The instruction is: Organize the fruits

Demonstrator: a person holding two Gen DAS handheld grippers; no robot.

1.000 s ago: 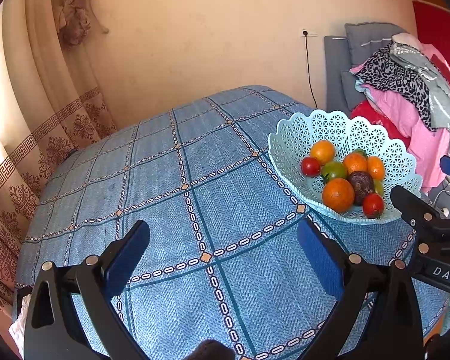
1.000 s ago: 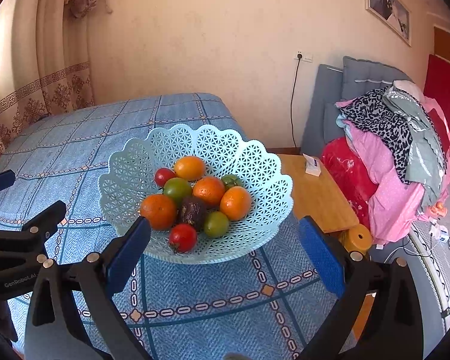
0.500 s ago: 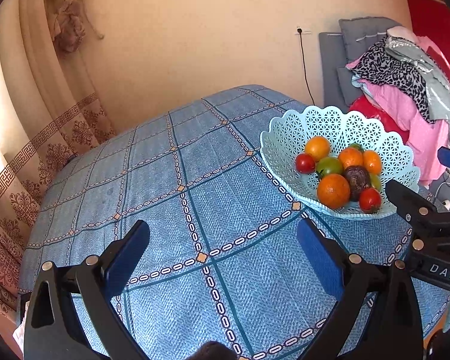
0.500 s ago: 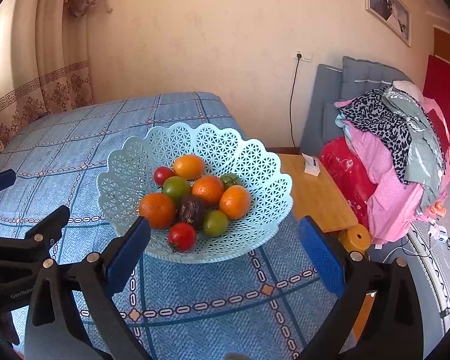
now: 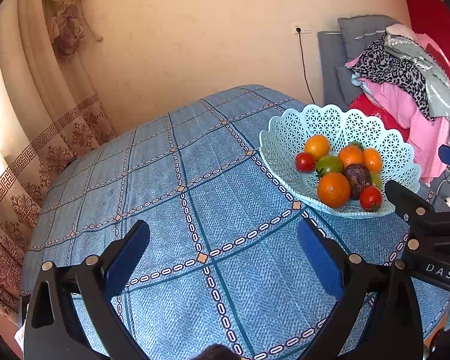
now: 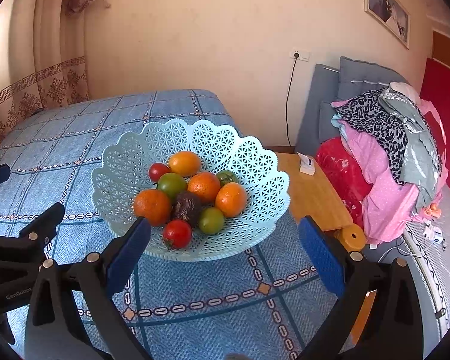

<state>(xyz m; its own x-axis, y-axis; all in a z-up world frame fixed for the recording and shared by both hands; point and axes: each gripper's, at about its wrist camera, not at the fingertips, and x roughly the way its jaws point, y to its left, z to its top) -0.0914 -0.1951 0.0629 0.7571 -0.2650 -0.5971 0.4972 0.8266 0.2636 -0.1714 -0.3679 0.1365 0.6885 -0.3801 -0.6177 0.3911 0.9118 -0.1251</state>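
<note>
Right gripper (image 6: 223, 250) jaws spread wide, nothing between the pads, hanging just in front of the basket (image 6: 249, 162); its left pad overlaps the near rim in view, contact unclear. Left gripper (image 5: 223, 253) also wide open and empty, over bare tablecloth (image 5: 165, 210), basket off to its right.

Fruit all sits in the pale blue lattice basket, near the table's right edge. Nothing loose on the cloth in either view. Contents: four oranges, nearest at front left (image 6: 152, 207); two red tomatoes, one at the front (image 6: 177, 234), one at the back (image 6: 158, 171); green ones, e.g. (image 6: 211, 220) and (image 6: 171, 184); one dark wrinkled fruit in the middle (image 6: 186, 208), maybe passion fruit.

This fits either fruit already gathered or a full basket about to be sorted out; can't tell which.

Handling, judged:
- Oranges: firm, fairly heavy, dimpled skin grips well. Take across the widest part.
- Tomatoes: smooth, slippery, thin skin, bruise or split if squeezed. Light pinch across the middle, off the stem.
- Dark fruit: likely light, wrinkled shell, easy hold.
- All round, packed touching, so pulling one may roll its neighbours. Top or outer pieces are easiest to reach.
- Basket: thin plastic, probably light and flexy, could slide on the cloth. Scalloped rim is the only hold; lattice wall may snag a pad.
</note>
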